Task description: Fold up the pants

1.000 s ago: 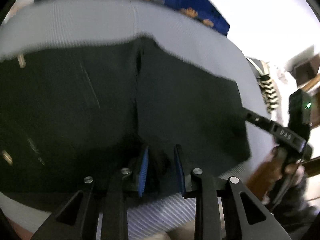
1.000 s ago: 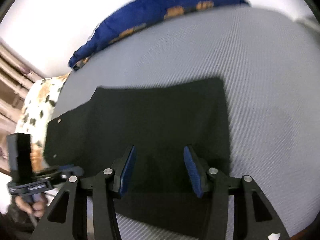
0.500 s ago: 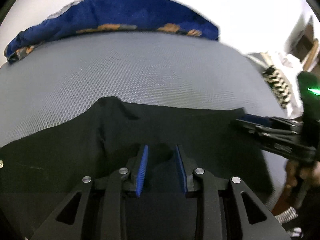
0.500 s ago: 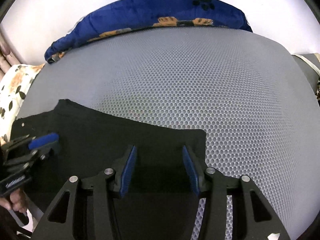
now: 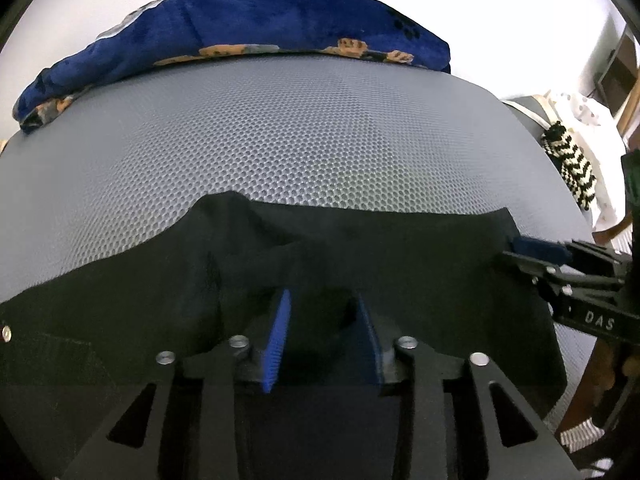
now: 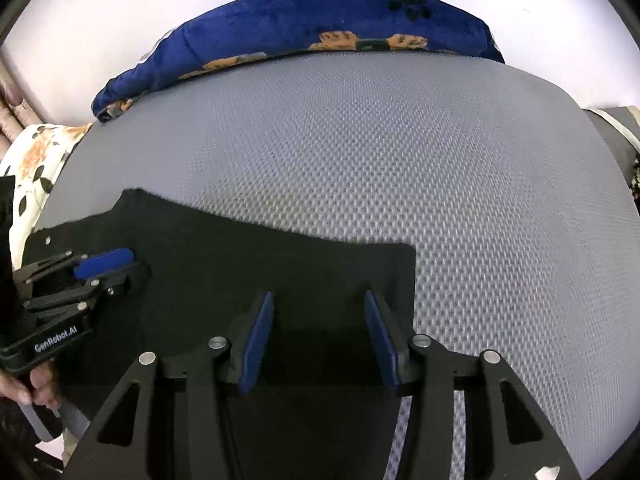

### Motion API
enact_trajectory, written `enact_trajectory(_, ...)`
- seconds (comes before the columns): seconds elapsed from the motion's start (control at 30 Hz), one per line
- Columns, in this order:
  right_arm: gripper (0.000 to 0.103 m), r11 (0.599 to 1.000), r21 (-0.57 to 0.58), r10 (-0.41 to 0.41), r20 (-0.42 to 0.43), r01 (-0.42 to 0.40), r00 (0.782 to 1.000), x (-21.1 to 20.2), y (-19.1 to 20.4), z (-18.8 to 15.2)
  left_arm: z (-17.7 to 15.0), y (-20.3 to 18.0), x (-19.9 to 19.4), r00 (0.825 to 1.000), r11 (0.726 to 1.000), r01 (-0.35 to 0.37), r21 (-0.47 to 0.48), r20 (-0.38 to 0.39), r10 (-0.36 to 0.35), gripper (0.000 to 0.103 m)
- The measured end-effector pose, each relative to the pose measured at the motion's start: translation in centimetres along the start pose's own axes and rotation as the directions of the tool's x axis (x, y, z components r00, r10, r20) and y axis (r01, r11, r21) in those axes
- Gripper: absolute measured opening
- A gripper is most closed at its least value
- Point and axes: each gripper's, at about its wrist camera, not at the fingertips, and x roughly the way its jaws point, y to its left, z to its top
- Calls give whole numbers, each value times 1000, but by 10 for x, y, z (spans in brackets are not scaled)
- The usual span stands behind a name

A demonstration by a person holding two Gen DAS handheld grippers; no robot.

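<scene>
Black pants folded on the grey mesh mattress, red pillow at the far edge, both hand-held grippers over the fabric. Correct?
One error: the pillow is dark blue with orange paw prints, not red, as the right wrist view shows. The rest holds: black pants on the grey mesh mattress, left hand-held gripper and right hand-held gripper over the fabric.

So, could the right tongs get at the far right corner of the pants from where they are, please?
Probably yes: the right tongs stand open over the pants, and that corner lies flat just ahead of them, with nothing on it or in between.
</scene>
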Motion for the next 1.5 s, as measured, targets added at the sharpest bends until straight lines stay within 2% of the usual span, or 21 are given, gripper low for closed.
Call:
enact_trajectory(0.03,44,1000,1,2,-7,-2,1000,-1,0,-5,-2,0,-2,1000,1000,-4,3,1,4,46)
enact_trajectory(0.27,46,1000,-10,17,-52,-18,999,-11,14,-42,-20,7,-20,998,998,-63,-8,3,63,50)
enact_trajectory(0.4,47,998,-10,68,-82,-69,994,-15,32,-54,-29,11,-42,990,990,-141,10,31,141,54)
enact_trajectory(0.67,47,984,-118,121,-121,-136,985,-10,85,-65,-50,39,-90,987,989,-147,-31,60,149,58)
enact_trajectory(0.9,48,961,-197,162,-158,-192,974,-2,130,-65,-73,81,-120,975,973,-207,-102,55,213,58)
enact_trajectory(1.0,48,953,-225,168,-170,-205,971,1,144,-63,-86,104,-134,982,971,-173,-163,47,183,58)
enact_trajectory(1.13,49,950,-230,172,-182,-212,968,4,153,-60,-107,140,-160,992,957,-87,-276,65,109,58)
enact_trajectory(1.3,52,945,-236,181,-194,-225,964,8,162,-56,-134,189,-194,989,919,-5,-394,137,64,58)
enact_trajectory(1.43,55,947,-225,185,-200,-229,962,11,167,-52,-153,221,-203,990,881,13,-472,130,55,58)
enact_trajectory(1.5,57,948,-219,186,-202,-230,962,12,169,-51,-164,234,-202,992,855,51,-517,122,14,58)
